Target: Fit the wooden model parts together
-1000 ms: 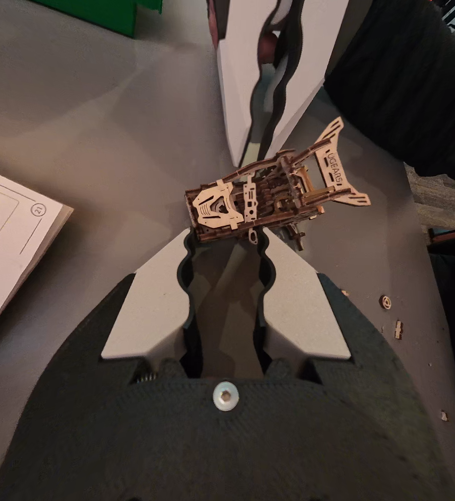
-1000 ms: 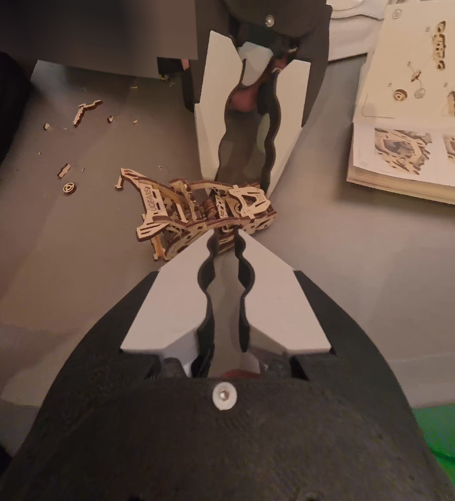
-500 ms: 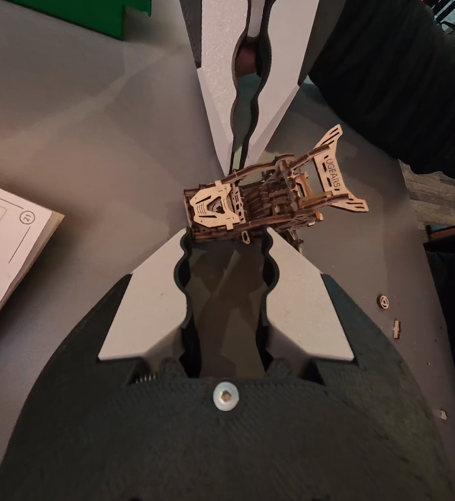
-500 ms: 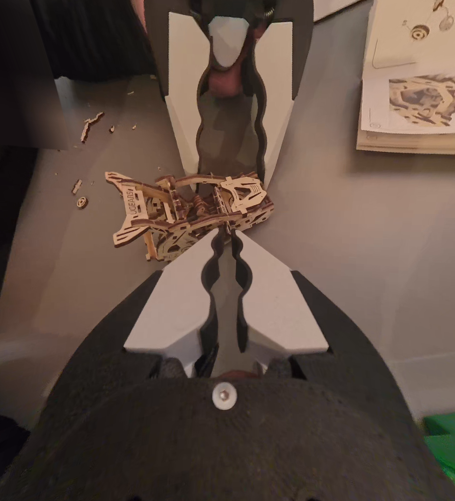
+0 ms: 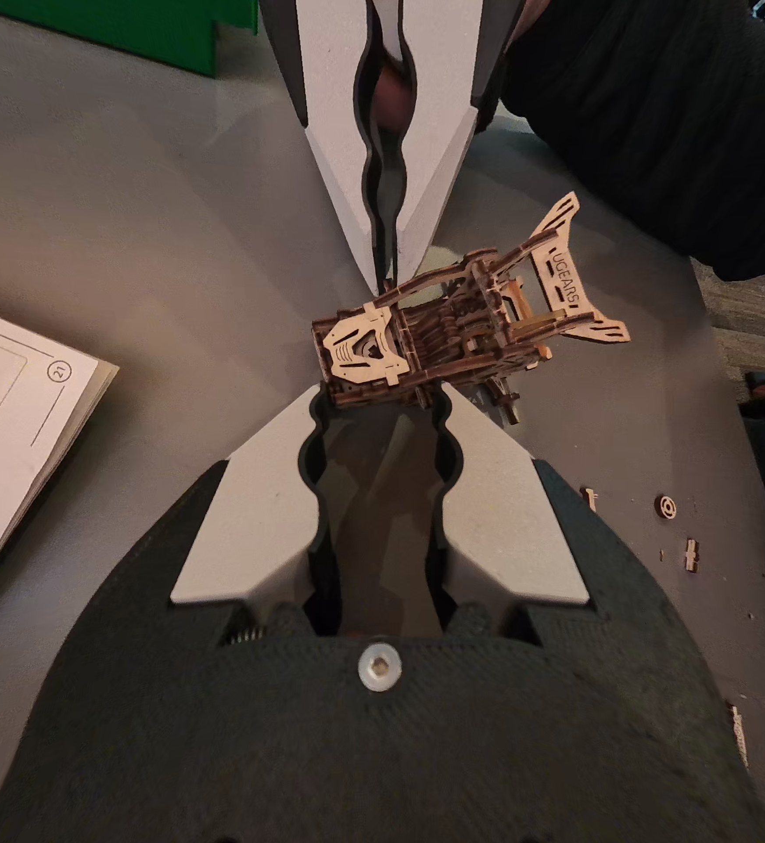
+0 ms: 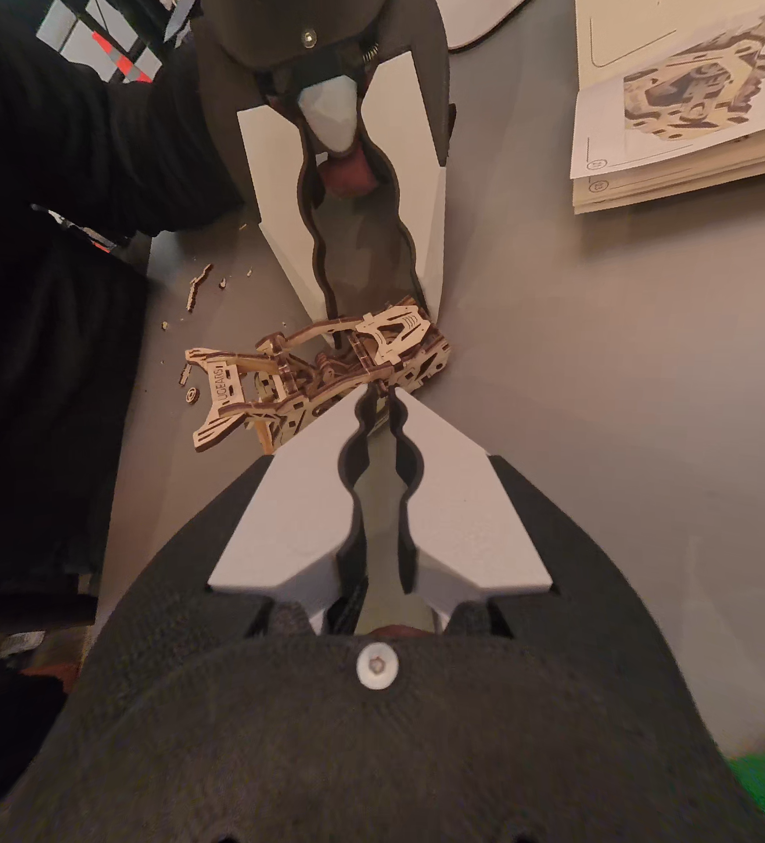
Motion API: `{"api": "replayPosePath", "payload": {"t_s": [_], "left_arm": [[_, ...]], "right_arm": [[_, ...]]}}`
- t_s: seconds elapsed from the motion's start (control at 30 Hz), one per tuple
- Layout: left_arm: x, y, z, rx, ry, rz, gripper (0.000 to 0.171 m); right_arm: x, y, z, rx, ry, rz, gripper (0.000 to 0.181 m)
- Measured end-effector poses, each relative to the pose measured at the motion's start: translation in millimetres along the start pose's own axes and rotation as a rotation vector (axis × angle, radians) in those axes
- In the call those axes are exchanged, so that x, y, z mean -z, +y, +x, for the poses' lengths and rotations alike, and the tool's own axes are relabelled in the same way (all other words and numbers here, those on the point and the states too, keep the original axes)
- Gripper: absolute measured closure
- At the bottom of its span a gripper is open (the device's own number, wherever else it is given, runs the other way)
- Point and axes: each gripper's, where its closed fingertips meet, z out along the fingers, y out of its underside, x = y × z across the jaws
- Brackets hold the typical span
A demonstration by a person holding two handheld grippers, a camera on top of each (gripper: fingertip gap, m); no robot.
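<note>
We hold the wooden model (image 5: 444, 346) between our two grippers, above the grey tabletop (image 5: 143, 205). Our left gripper (image 5: 378, 397) stands fairly wide, and its two tips clamp the boxy front end of the model from either side. In the right wrist view the same gripper (image 6: 380, 319) reaches in from the far side, its fingers bracketing that same end of the model (image 6: 325, 369).

Our right gripper (image 6: 380, 392) is nearly closed, with only a narrow slot left between its wavy dark pads. Its tips pinch a thin rail on the model's near side. In the left wrist view this gripper (image 5: 385, 278) comes down from above, its tips meeting the model's upper edge.

The model's forked tail plate carries engraved lettering. An open instruction booklet (image 6: 690, 114) lies well apart on the tabletop, with printed pictures of parts and a circled page number at a corner. Small wooden offcuts (image 5: 665, 506) are scattered near the edge. A dark sleeve (image 5: 645, 114) shows behind the right gripper, and a green box (image 5: 120, 32) sits at the far end.
</note>
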Motion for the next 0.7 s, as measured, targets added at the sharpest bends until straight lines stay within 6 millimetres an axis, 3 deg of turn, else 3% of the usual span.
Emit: {"api": "replayPosePath", "payload": {"t_s": [0.47, 0.7], "left_arm": [[1, 0, -5, -0.031, -0.044, 0.007, 0.129], [1, -1, -6, -0.021, -0.038, 0.011, 0.129]], "right_arm": [[0, -12, 4, -0.168, -0.058, 0.073, 0.179], [-1, -5, 4, -0.180, -0.043, 0.034, 0.179]]}}
